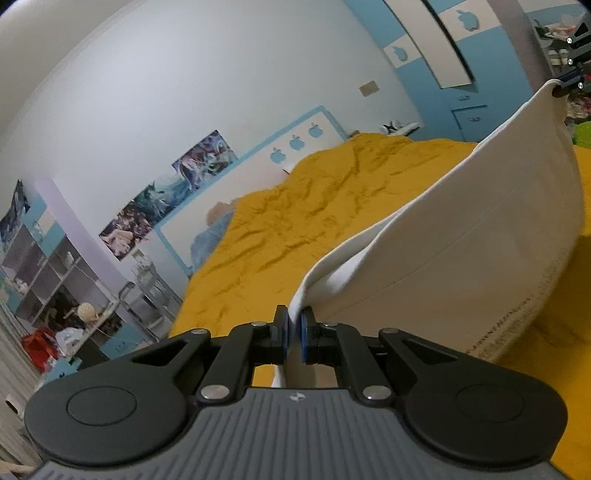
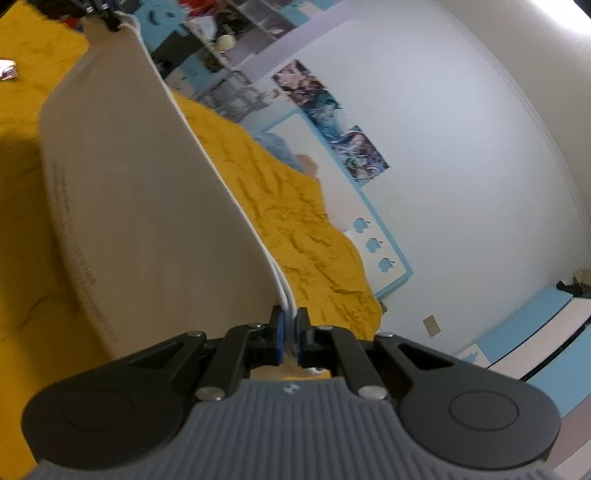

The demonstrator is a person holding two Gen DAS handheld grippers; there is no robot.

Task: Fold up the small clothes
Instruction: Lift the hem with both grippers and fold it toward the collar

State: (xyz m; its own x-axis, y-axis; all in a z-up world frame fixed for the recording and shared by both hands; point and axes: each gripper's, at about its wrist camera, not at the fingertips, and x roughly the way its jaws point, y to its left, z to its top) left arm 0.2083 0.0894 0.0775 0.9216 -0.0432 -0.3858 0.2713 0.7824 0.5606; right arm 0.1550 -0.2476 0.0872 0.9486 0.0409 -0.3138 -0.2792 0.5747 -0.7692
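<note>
A white garment (image 1: 461,236) hangs stretched in the air above a bed covered in yellow cloth (image 1: 295,206). My left gripper (image 1: 294,334) is shut on one corner of its upper edge. The other end of that edge runs up to my right gripper (image 1: 563,86), at the top right of the left wrist view. In the right wrist view my right gripper (image 2: 290,334) is shut on the white garment (image 2: 147,221), whose edge leads away to my left gripper (image 2: 110,22) at the top left. The hem hangs below, close over the bed.
The yellow bedcover (image 2: 314,240) is wrinkled, with a blue pillow (image 1: 207,240) at its head by a white and blue headboard (image 1: 258,173). Posters (image 1: 166,195) hang on the wall. Open shelves (image 1: 55,280) with clutter stand beside the bed. A small patterned item (image 2: 7,70) lies on the bed.
</note>
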